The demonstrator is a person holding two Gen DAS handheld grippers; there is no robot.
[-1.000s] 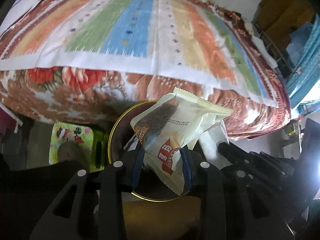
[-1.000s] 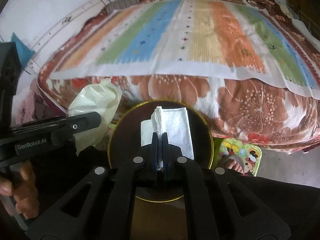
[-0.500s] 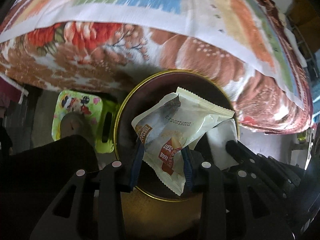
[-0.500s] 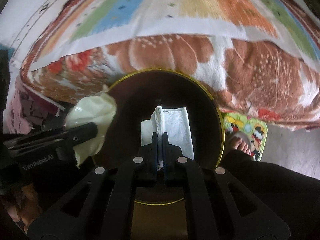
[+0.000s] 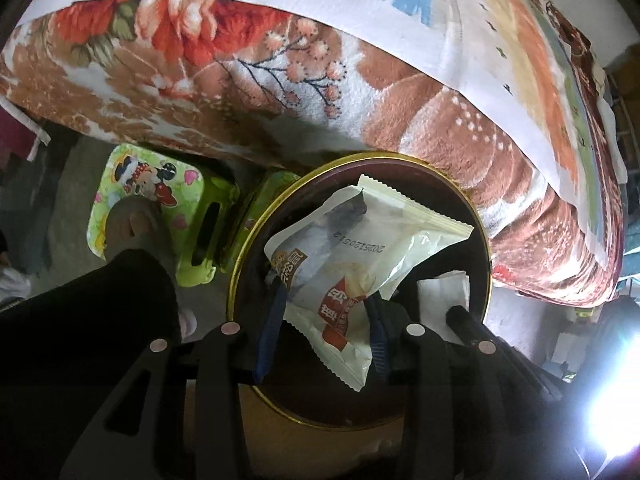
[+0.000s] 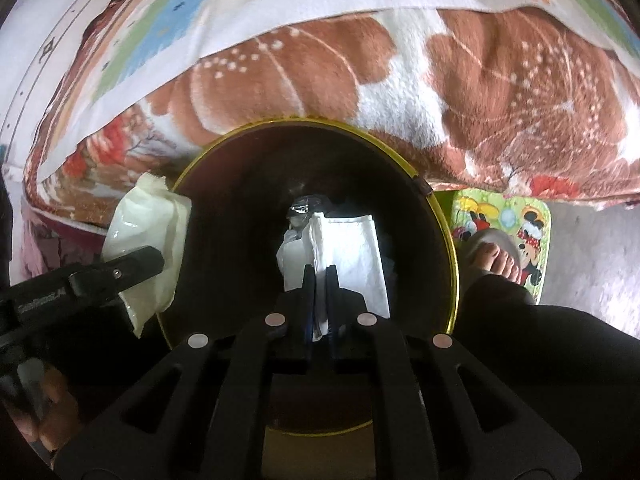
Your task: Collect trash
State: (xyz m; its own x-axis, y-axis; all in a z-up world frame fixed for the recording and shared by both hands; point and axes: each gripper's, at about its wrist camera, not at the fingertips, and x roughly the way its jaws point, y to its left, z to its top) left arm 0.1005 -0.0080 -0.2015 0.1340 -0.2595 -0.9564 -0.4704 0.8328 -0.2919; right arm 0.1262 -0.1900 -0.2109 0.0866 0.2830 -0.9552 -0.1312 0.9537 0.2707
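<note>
Above the mouth of the round dark gold-rimmed bin (image 5: 236, 276), the left claw (image 5: 326, 328) grips a cream plastic snack wrapper (image 5: 360, 256), while the right claw (image 6: 320, 300) is clamped on a folded white paper tissue (image 6: 348, 248).

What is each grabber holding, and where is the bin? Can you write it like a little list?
left gripper: shut on the snack wrapper, held over the bin's mouth
right gripper: shut on the white tissue, held over the bin's mouth
bin: round, dark inside, gold rim, on the floor beside the bed
inside bin: something clear and crinkly, too dark to name
bed: flowered blanket, striped cloth on top
green cartoon stool: beside the bin, a foot resting on it
</note>
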